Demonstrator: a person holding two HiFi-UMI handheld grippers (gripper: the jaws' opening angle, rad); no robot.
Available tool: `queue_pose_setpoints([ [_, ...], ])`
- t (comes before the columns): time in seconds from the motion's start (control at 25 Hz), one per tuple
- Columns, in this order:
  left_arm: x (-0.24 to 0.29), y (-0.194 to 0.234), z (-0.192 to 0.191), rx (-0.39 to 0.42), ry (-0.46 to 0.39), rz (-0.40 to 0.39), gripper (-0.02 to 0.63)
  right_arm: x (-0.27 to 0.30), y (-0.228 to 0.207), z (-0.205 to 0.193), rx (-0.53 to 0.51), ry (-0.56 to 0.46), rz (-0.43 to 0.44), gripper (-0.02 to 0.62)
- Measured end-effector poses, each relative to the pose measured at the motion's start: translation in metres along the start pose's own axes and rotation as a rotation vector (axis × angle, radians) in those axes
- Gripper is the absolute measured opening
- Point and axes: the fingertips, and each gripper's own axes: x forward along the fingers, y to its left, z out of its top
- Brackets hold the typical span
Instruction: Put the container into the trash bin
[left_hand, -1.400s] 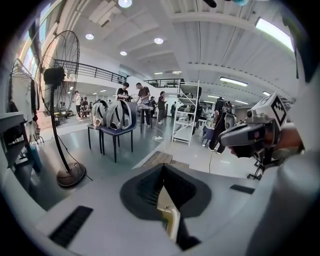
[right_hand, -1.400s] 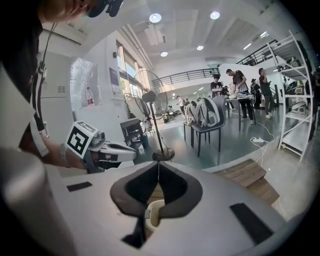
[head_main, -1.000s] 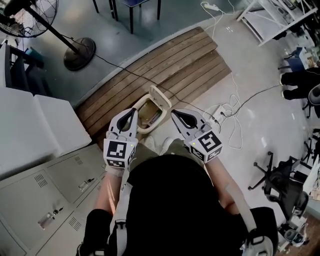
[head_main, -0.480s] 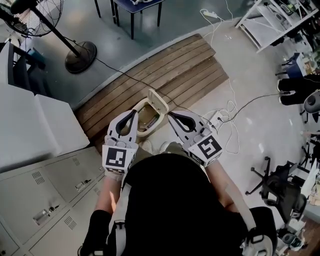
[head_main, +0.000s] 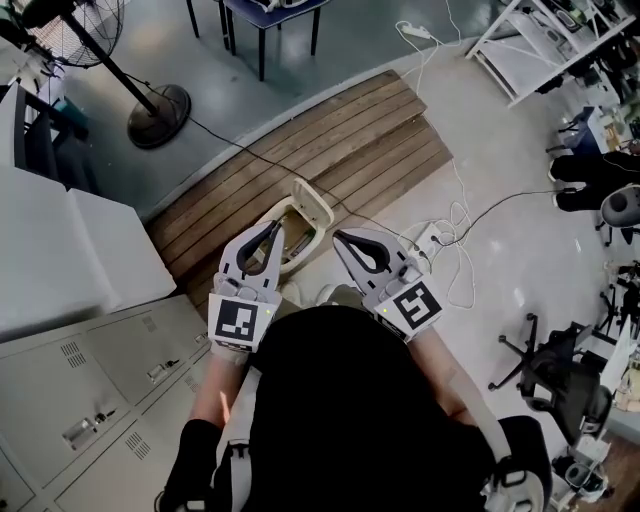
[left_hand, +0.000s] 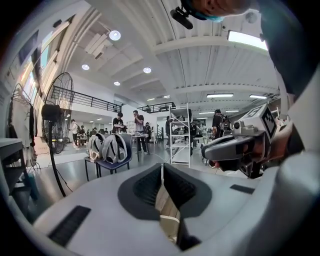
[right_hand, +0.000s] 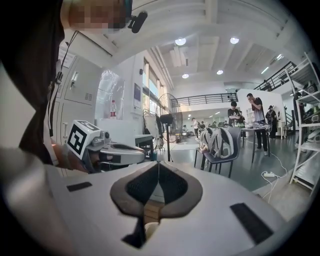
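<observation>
Beige plastic trash bin (head_main: 318, 205), lid tipped open, stands on the brown wooden slat platform (head_main: 340, 130) just ahead of both grippers. The container is in neither, and I cannot tell whether the brownish shape inside the bin is it. If so, what matters is pulling clear without knocking the lid. Left gripper (head_main: 272, 232) and right gripper (head_main: 342, 240) have their jaws pressed together, empty.

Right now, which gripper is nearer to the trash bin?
Left. Seen from above, the left gripper overlaps the trash bin; the right gripper hangs apart, to its right.
</observation>
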Motion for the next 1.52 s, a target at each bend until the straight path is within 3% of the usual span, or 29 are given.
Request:
queue_pose_setpoints([
  [0.56,-0.007,-0.004,0.003,-0.046,-0.011,-0.037,0.009,-0.005,0.006,-0.002,0.011,-0.013,-0.042,0.015],
  [0.8,-0.008,0.0,0.0,-0.059,-0.003,-0.034,0.009,-0.002,0.003,-0.008,0.023,0.028,-0.056,0.015],
  [1.28,-0.007,0.014,-0.007,-0.052,-0.016,-0.037,0.009,0.01,0.004,-0.012,0.038,0.063,-0.064,0.015],
  [1.52,-0.006,0.02,-0.008,-0.059,0.013,-0.048,0.009,0.017,0.006,-0.009,0.016,0.022,-0.034,0.015],
])
